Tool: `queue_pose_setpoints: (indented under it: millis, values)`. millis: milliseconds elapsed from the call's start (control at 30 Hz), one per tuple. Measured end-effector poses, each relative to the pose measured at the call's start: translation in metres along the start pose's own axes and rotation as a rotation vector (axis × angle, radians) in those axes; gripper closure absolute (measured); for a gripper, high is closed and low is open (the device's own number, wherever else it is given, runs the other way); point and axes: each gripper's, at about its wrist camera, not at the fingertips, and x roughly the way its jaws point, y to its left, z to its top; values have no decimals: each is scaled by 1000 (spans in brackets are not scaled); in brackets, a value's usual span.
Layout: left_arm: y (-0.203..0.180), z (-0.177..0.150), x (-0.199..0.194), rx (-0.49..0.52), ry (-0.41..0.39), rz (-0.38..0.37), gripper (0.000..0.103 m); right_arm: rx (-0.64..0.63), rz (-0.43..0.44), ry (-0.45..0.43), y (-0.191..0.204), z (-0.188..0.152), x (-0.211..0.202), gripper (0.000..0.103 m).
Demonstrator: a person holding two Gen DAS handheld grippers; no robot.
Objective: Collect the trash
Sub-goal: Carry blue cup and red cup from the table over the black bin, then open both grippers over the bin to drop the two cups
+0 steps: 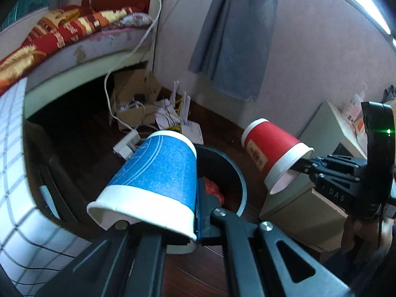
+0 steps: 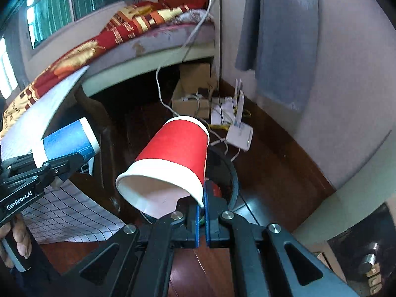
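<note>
My left gripper (image 1: 197, 212) is shut on the wall of a blue paper cup (image 1: 153, 180), which lies tilted with its white rim toward the camera. Below and beyond it stands a black trash bin (image 1: 241, 185) on the floor, with red trash (image 1: 214, 190) inside. My right gripper (image 2: 205, 205) is shut on the rim of a red paper cup (image 2: 173, 158), held tilted above the same bin (image 2: 234, 173). In the left wrist view the red cup (image 1: 272, 153) hangs right of the bin, with the right gripper (image 1: 300, 164) pinching its rim. The blue cup (image 2: 66, 143) shows at left in the right wrist view.
A bed with a red patterned blanket (image 1: 49, 34) runs along the back left. A white router (image 2: 240, 133), cables and a cardboard box (image 2: 190, 94) lie by the wall. A checked white cloth (image 1: 14, 173) hangs at left. A pale cabinet (image 1: 297, 198) stands right of the bin.
</note>
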Motion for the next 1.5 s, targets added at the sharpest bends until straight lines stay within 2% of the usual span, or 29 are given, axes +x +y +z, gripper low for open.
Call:
queue_pose_setpoints:
  millis: [333,467,633,667,700,733,767,800,833,867,933,967,1167,1500]
  values:
    - [-7,-6,55,-13,80,-9,99,32,6,99,-18,-11,57,100]
    - [-5,-9,76,-18,136,-22,99,32,7,134,-19,-13,76,100]
    - [-1,-8,96,-28,160,-46,99,2,16,156,-16,-11,98,99]
    - [1,-10,100,-41,171,-58,92,-29,18,162,-14,-12,103,99]
    - [6,-13,105,-56,186,-42,65,-79,-20,197,-11,-14,114,92]
    - [13,-16,108,-73,198,-9,44,-91,-60,223,-12,-15,121,80]
    - [17,-19,107,-86,187,21,16,-91,-98,235,-17,-19,126,45]
    - [21,-23,104,-90,170,59,11,-88,-128,231,-21,-21,127,28]
    - [24,-27,101,-91,162,89,11,-85,-168,229,-26,-22,127,27]
    - [28,-31,100,-93,170,109,4,-77,-180,233,-30,-23,128,26]
    - [32,-38,96,-96,159,150,0,-37,-156,232,-37,-23,126,4]
    - [32,-40,95,-95,150,160,0,-26,-157,226,-39,-23,125,0]
    - [31,-40,86,-106,114,201,0,-37,-138,171,-28,-20,111,0]
    - [30,-32,65,-105,83,221,0,-77,-118,122,-5,-12,89,0]
